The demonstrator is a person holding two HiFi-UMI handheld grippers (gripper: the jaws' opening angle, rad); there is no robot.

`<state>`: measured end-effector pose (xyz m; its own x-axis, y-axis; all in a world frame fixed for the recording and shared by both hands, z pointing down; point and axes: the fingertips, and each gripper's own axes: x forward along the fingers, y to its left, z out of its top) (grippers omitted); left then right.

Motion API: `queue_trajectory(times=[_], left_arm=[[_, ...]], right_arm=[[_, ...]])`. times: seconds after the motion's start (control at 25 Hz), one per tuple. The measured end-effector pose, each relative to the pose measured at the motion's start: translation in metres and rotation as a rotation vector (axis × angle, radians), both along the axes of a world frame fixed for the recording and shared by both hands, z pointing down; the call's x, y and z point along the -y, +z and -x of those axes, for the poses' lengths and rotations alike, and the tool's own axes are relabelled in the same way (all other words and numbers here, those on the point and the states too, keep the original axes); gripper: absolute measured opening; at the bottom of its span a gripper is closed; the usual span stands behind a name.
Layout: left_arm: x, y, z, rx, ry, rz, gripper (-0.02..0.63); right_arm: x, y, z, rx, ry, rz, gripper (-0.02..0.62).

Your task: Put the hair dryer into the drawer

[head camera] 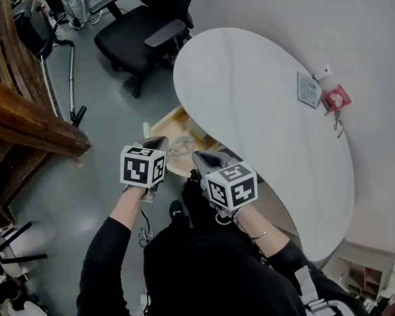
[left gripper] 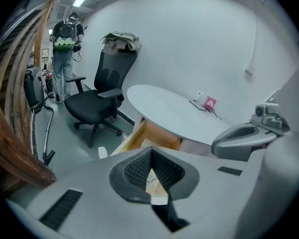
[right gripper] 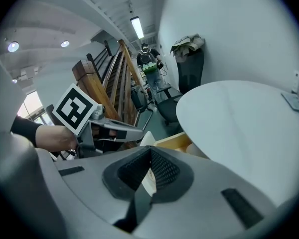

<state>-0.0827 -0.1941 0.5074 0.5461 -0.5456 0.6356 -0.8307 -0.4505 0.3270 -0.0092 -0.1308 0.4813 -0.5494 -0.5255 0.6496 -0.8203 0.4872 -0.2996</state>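
Observation:
The wooden drawer point(head camera: 166, 121) stands pulled out from under the white oval table point(head camera: 263, 110); it also shows in the left gripper view point(left gripper: 138, 134) and the right gripper view point(right gripper: 172, 142). A pale tangle like a cord point(head camera: 178, 147) lies inside it. I cannot make out the hair dryer itself in any view. My left gripper point(head camera: 159, 141) point(left gripper: 151, 151) hangs over the drawer's front, jaws shut with nothing between them. My right gripper point(head camera: 199, 157) point(right gripper: 150, 151) is beside it, nearer the table edge, jaws together and empty too.
A black office chair point(head camera: 135, 35) stands beyond the drawer. A vacuum pipe point(head camera: 71, 78) and a wooden stair rail point(head camera: 26, 117) are to the left. A grey pad point(head camera: 309, 89) and a red item point(head camera: 336, 99) lie on the table's far side. A person point(left gripper: 65, 49) stands far back.

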Motion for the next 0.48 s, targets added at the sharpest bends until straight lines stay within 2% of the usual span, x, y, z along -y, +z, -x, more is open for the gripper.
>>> queue_trajectory(times=[0.48], left_arm=[[-0.034, -0.032, 0.028, -0.151, -0.099, -0.062, 0.011]], right_arm=[[-0.02, -0.008, 0.01, 0.042, 0.022, -0.038, 0.003]])
